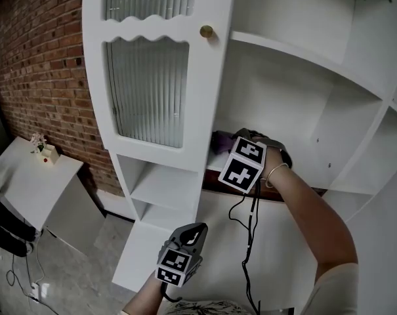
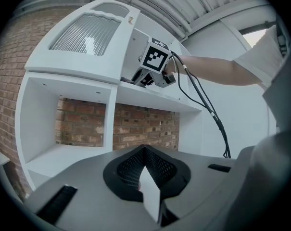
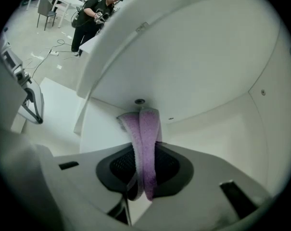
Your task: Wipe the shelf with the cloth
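**Purple cloth pinched at the back of a white shelf**

The right gripper (image 1: pixel 232 148) reaches into a white shelf unit, and its fingers are clamped on a folded purple cloth (image 3: pixel 146 148). In the right gripper view the cloth runs up out of the fingers, and its far end lies against the white surface by the inner corner of the compartment. From the head view the cloth (image 1: pixel 220 141) is a dark bunch on the shelf (image 1: pixel 214 164), just behind the edge of the open cabinet door (image 1: pixel 149 90). That door has ribbed glass panes and a small brass knob (image 1: pixel 207 31). A black cable (image 1: pixel 249 231) hangs down from the right gripper.

The left gripper (image 1: pixel 193 233) is held low, well below the shelf and apart from it. Its fingers are drawn together with nothing between them (image 2: pixel 146 177).

The shelf unit is all white, with open compartments above, below and to the right. A red brick wall (image 1: pixel 41 58) stands behind it and shows through the lower compartments in the left gripper view. At the left a low white table (image 1: pixel 27 182) carries a small flower ornament (image 1: pixel 41 146). Thin cords trail over the grey floor (image 1: pixel 73 268) beneath it. The right gripper view shows a person (image 3: pixel 92 13) in dark clothing far across the room, near a chair (image 3: pixel 46 8).
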A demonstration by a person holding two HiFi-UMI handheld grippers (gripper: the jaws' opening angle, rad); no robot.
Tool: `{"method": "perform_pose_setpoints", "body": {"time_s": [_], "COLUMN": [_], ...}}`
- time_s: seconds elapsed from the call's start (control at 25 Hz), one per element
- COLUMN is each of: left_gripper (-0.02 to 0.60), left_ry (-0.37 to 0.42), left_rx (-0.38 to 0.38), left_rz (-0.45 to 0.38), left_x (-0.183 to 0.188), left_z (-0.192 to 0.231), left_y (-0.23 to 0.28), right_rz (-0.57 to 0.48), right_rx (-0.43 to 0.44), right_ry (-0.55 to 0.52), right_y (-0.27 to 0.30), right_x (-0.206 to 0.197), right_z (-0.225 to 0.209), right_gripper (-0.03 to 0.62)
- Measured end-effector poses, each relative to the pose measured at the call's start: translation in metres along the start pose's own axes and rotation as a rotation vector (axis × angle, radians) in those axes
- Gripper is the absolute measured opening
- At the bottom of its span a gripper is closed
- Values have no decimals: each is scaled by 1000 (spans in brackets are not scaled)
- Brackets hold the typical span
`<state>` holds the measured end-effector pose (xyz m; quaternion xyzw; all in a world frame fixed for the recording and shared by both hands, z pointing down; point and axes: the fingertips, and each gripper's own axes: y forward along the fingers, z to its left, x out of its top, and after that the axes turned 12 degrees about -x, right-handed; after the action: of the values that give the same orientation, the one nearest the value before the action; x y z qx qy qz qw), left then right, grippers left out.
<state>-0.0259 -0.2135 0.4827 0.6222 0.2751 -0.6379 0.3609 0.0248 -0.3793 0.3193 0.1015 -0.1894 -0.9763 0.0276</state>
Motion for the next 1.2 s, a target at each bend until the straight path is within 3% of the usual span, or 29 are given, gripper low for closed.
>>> {"method": "perform_pose_setpoints", "body": {"time_s": [0.28, 0.6, 0.88, 1.08, 1.2], "left_gripper": [14, 14, 14, 14, 14], "left_ry": [31, 56, 49, 46, 33], "left_rx": [-28, -63, -72, -66, -43], "left_rz": [-4, -5, -10, -18, -13], "left_x": [4, 7, 11, 17, 14], "left_z": [-11, -25, -37, -45, -44], "left_y": [-12, -11, 6, 25, 32], "right_rz": [-8, -35, -40, 37, 95], "right_rx": [47, 152, 64, -73, -109], "right_ry": [-56, 28, 77, 81, 75], "right_y": [-48, -81, -88, -62, -34], "right_x": [5, 2, -24, -70, -100], "right_z": [24, 33, -8, -59, -74], "right_gripper": [78, 78, 80, 80, 80]}}
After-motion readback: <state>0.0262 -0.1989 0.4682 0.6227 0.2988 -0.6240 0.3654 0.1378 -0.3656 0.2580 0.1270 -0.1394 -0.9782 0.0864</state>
